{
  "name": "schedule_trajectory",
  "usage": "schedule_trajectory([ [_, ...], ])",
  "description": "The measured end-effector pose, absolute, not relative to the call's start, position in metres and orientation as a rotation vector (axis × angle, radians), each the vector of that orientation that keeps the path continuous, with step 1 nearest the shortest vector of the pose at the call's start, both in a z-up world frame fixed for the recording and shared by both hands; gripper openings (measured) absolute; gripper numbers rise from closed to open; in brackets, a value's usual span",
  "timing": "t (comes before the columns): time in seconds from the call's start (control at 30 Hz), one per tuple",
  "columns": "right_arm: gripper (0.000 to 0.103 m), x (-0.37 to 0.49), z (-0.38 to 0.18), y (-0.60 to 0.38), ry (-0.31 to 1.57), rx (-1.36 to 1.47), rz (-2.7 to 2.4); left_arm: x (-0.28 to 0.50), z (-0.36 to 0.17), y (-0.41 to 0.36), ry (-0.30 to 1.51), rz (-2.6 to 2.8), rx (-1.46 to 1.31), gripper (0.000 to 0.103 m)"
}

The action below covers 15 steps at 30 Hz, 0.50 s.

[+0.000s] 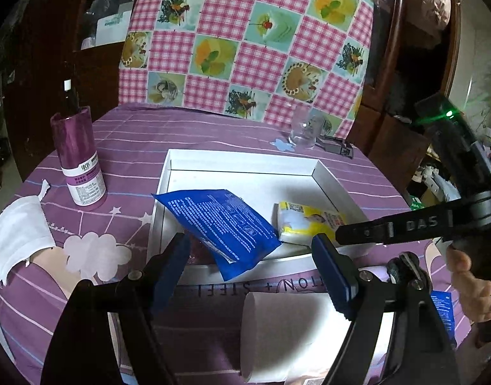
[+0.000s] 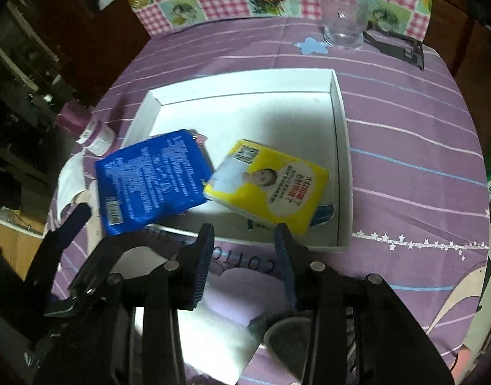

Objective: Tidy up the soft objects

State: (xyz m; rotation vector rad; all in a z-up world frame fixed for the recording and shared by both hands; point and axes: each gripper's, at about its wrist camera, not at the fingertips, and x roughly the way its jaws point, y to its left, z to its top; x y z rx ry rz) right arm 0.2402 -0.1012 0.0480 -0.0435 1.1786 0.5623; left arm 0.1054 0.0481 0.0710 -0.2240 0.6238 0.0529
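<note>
Both packs sit in the white tray (image 2: 340,147) now, blue pouch (image 2: 149,181) draped over its near rim, yellow pack (image 2: 271,189) flat inside, so left tongs (image 1: 248,269) gape and right tongs (image 2: 244,264) hover half-open, empty.

Purple-clothed table (image 2: 406,134) – white tray (image 2: 341,147), bottle (image 1: 78,157), glass (image 1: 301,131)

Purple canister (image 1: 78,157), clear glass (image 1: 305,130)
</note>
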Motion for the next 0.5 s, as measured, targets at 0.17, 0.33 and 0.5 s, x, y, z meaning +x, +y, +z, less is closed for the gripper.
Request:
schedule_trajectory([
  [0.17,0.041,0.253,0.04,-0.115,1.194,0.021,0.517,0.106,0.07,0.047,0.63,0.049,-0.219,0.079],
  [0.33,0.041,0.256,0.047,-0.131,1.177,0.076,0.497,0.106,0.069,0.046,0.636,0.045,-0.216,0.079],
  [0.5,0.041,0.254,0.055,-0.132,1.158,0.09,0.51,0.107,0.068,0.044,0.65,0.038,-0.21,0.079],
])
